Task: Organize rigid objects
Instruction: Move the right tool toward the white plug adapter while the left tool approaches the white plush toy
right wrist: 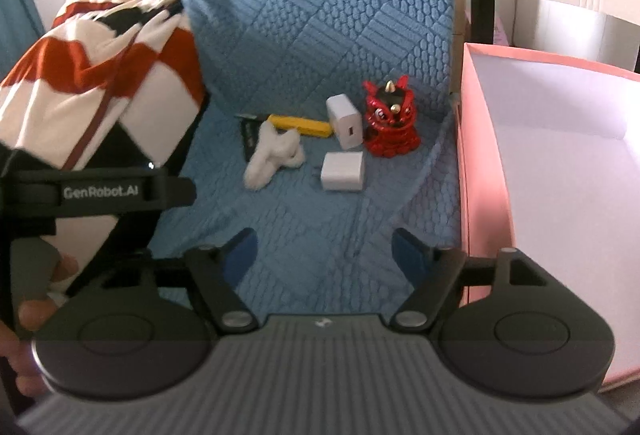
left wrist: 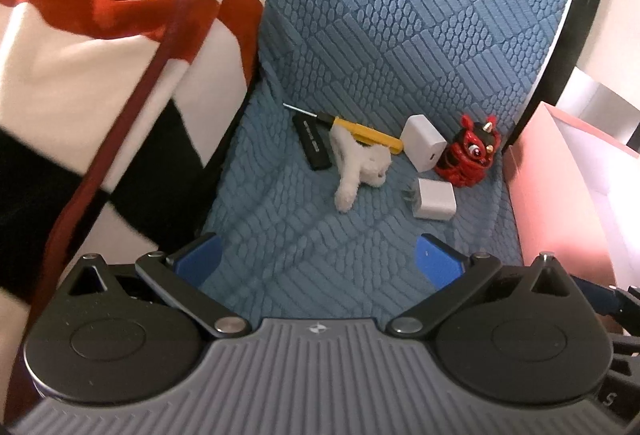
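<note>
On the blue quilted bed cover (left wrist: 360,35), near its right edge by the pink box (right wrist: 480,163), the rigid things are lying in a loose cluster: a red lion figurine (right wrist: 390,123) standing upright, two white chargers (right wrist: 345,123) (right wrist: 343,177), a yellow-handled screwdriver (left wrist: 360,129) and a black stick (left wrist: 314,147), with a white plush toy (left wrist: 360,163) lying partly over the last two. I am holding my left gripper (left wrist: 318,259) and right gripper (right wrist: 324,255) back, fingers spread and pinching nothing. The box is standing open, likely to receive them.
</note>
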